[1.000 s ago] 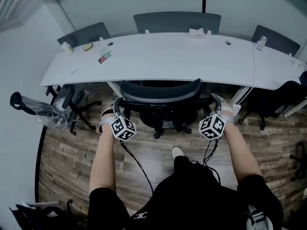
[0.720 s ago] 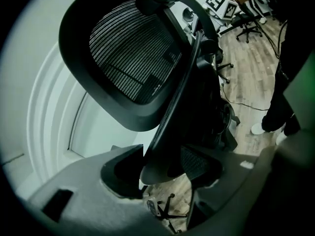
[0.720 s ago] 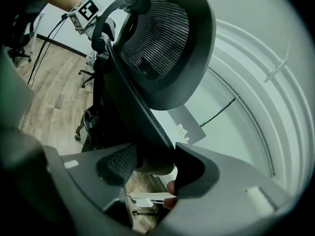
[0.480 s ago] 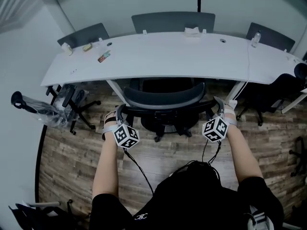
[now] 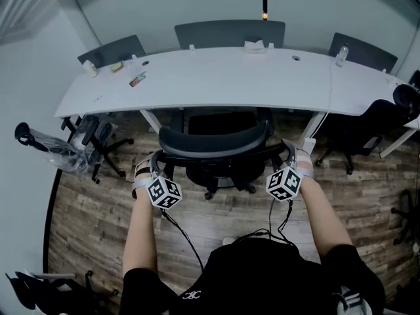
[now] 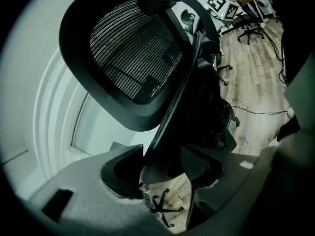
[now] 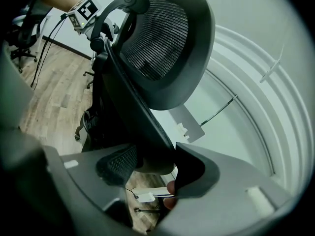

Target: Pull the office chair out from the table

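Chair [image 5: 213, 140] faces the table [image 5: 223, 77], with its backrest toward the person. The backrest's long axis runs left-right, parallel to the table's near edge, and the chair stands close before that edge. Left gripper [image 5: 156, 161] is clamped on the backrest's left end, right gripper [image 5: 289, 153] on its right end. Open floor [image 5: 216, 215] lies behind the chair. Side chairs [image 5: 98, 143] stand apart.

My chair [image 5: 213, 140] has a back of black woven mesh [image 6: 133, 58], open and rough, set in a smooth matt plastic frame [image 7: 142, 117]. My right gripper [image 7: 152, 166] is matt grey plastic with a dark ribbed pad [image 7: 115, 166]. The table [image 5: 230, 77] looks smooth, pale and faintly glossy; the floor [image 5: 98, 209] is grained wood planks
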A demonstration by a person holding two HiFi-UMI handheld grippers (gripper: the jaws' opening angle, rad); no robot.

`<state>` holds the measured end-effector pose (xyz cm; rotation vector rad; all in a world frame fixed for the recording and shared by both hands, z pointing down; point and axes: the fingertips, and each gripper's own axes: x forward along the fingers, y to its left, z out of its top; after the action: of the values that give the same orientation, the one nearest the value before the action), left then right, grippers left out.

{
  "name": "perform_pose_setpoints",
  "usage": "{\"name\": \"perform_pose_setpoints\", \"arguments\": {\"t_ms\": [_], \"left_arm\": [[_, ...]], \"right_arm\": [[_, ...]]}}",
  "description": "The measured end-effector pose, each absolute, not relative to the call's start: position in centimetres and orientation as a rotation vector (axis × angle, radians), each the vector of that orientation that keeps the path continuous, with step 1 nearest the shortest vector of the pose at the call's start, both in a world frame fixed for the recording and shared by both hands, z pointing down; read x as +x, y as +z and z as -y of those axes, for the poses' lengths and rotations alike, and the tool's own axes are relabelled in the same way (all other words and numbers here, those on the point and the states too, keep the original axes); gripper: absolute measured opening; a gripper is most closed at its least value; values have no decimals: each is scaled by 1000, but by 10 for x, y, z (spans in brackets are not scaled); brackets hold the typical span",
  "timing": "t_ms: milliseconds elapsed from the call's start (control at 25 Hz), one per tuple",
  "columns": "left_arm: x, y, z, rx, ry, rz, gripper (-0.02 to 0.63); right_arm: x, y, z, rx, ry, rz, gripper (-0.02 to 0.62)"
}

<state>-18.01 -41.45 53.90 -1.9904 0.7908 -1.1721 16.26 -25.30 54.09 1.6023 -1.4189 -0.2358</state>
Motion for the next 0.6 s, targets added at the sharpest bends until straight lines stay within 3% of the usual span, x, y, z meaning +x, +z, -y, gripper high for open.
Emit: {"name": "perform_pose_setpoints", "arguments": {"t_ms": [600], "left_arm": [[-181,538,344,-1990,-1222,-856,232]], "right_arm": [[171,537,201,1560,-277,1483,250]]}}
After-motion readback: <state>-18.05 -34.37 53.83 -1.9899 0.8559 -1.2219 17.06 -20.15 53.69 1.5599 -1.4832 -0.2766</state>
